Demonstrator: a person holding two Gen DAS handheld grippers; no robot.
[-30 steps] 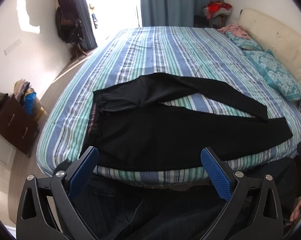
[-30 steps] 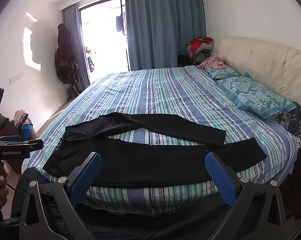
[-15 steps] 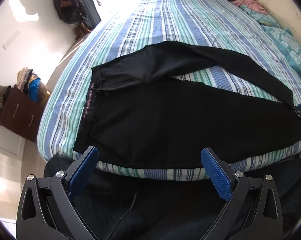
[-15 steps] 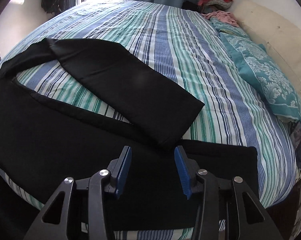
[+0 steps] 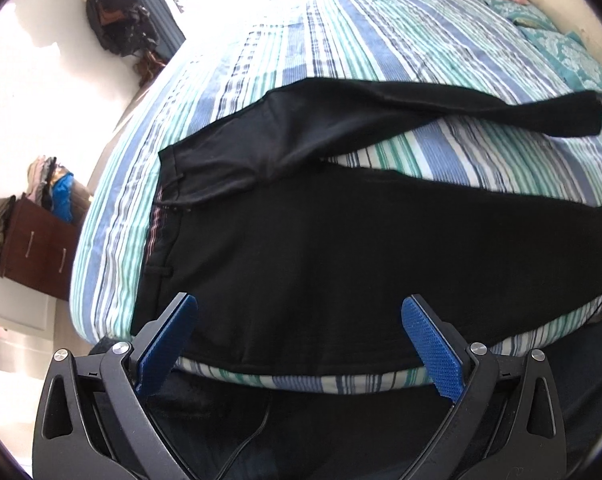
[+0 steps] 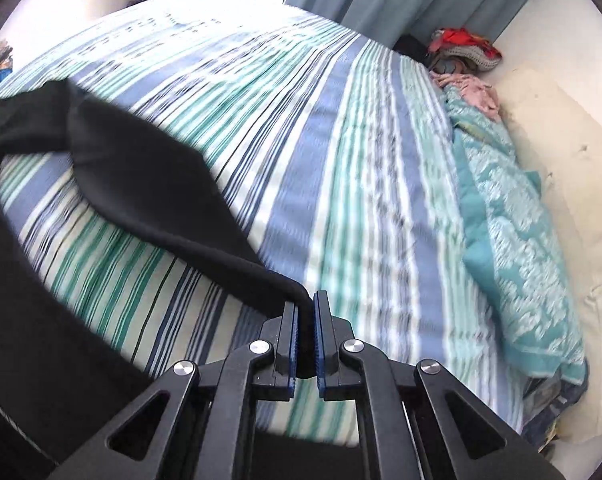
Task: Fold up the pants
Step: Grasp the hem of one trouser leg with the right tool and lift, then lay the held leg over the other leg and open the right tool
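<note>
Right hand-held gripper (image 6: 305, 300) — clamped on pants (image 6: 149, 184) hem

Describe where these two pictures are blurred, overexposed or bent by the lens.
Left wrist view: window light burns out the wall and the far part of the bed; the pants stay fairly sharp; the fisheye bows the mattress edge. Right wrist view: motion blur smears the stripes and the pants leg; the right gripper stays sharp; the top left is washed out.
</note>
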